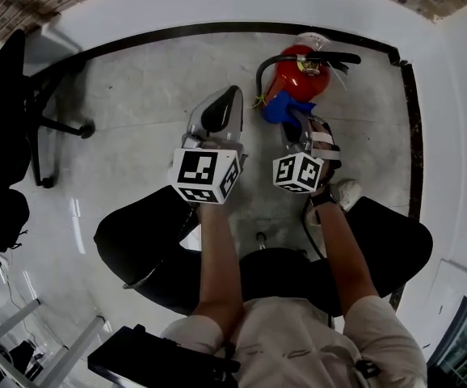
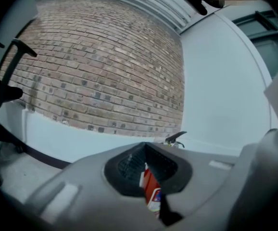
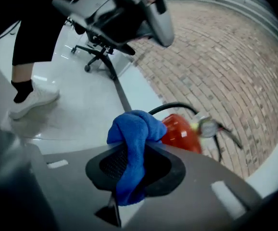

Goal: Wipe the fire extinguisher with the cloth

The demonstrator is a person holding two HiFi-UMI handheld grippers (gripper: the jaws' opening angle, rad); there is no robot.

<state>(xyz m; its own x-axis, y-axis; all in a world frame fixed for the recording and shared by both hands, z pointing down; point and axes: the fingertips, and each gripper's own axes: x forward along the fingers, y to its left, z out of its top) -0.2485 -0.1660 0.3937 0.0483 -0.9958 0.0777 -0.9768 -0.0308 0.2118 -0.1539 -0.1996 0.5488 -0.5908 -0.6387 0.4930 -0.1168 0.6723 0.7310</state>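
**Now the cloth is held beside the extinguisher**

The red fire extinguisher (image 1: pixel 298 78) stands on the grey floor (image 1: pixel 153 87), close to the black strip (image 1: pixel 177 31) that runs along the foot of the white wall. Its black handle and a black hose (image 1: pixel 264 67) are seen at its top.

The blue cloth (image 1: pixel 285 107) is just in front of it, at its lower side in the head view. I cannot tell if the cloth touches the red body.

The right gripper (image 1: pixel 300 128) has its jaws closed on this cloth. In the right gripper view the cloth (image 3: pixel 132 146) is bunched above the pads and hangs down between them, with the extinguisher (image 3: pixel 180 131) right behind.

The left gripper (image 1: pixel 221 107) is raised to the left of the extinguisher, apart from it. Its jaws are together and hold nothing. In the left gripper view only a narrow slit shows, and through it a piece of the extinguisher (image 2: pixel 151 189).

A white shoe (image 1: pixel 347 191) is on the floor under the right gripper. A black office chair (image 1: pixel 23 95) stands far at the left, and a brick wall (image 2: pixel 100 66) rises behind.
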